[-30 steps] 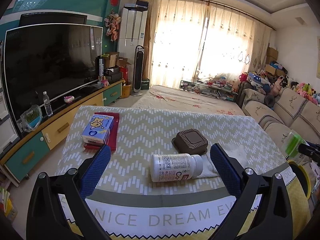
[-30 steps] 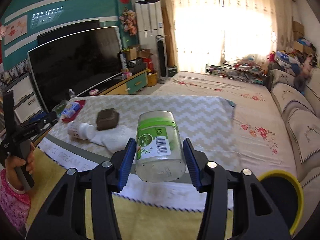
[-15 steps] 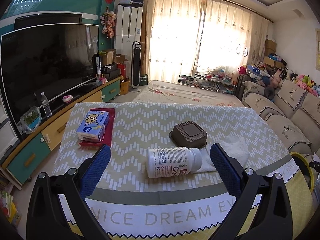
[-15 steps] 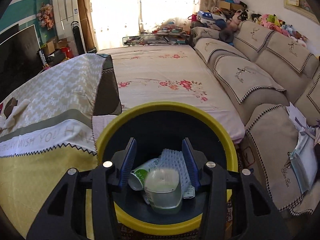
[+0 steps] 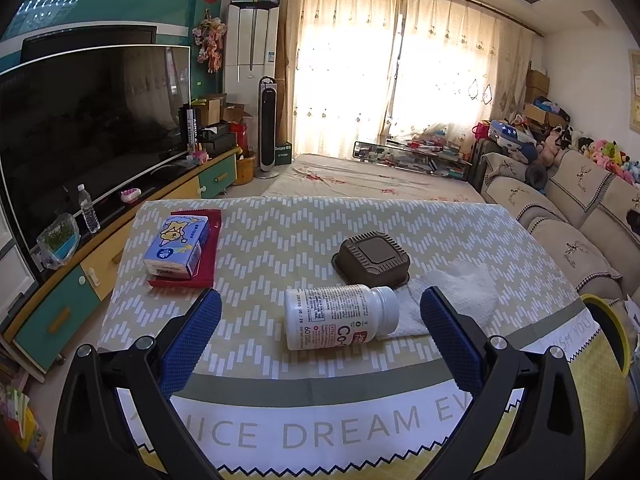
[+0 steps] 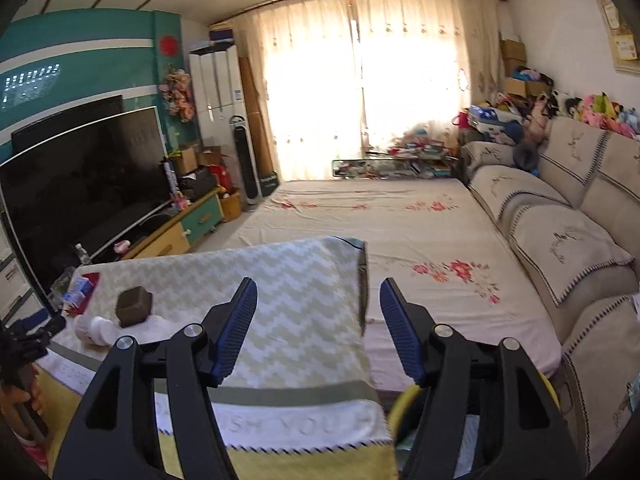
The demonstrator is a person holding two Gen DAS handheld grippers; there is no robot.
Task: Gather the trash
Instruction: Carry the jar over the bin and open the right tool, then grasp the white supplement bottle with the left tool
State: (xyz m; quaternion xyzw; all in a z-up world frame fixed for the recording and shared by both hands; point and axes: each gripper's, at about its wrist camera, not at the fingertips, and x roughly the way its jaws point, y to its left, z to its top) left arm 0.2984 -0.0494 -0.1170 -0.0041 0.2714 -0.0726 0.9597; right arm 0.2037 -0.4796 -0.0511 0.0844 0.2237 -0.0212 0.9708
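Observation:
A white pill bottle (image 5: 340, 316) lies on its side on the patterned tablecloth (image 5: 280, 248), resting on a crumpled white tissue (image 5: 460, 300). A brown square box (image 5: 372, 258) sits just behind it. My left gripper (image 5: 320, 336) is open and empty, just short of the bottle, its fingers to either side. My right gripper (image 6: 318, 328) is open and empty, above the table's right end. The yellow-rimmed trash bin (image 6: 404, 404) shows below it, mostly hidden, and at the table's right end in the left wrist view (image 5: 604, 328). The bottle (image 6: 94, 330) and brown box (image 6: 134, 306) also show far left in the right wrist view.
A blue tissue pack (image 5: 178, 246) lies on a red tray (image 5: 210, 256) at the table's left. A TV (image 5: 80, 132) on a low cabinet stands left. A sofa (image 6: 568, 240) runs along the right. A flowered sheet (image 6: 400, 224) covers the floor beyond the table.
My right gripper carried the clear green-labelled jar over to the bin, let it go inside, opened, and has lifted back up facing the room. My left gripper has edged closer to the pill bottle.

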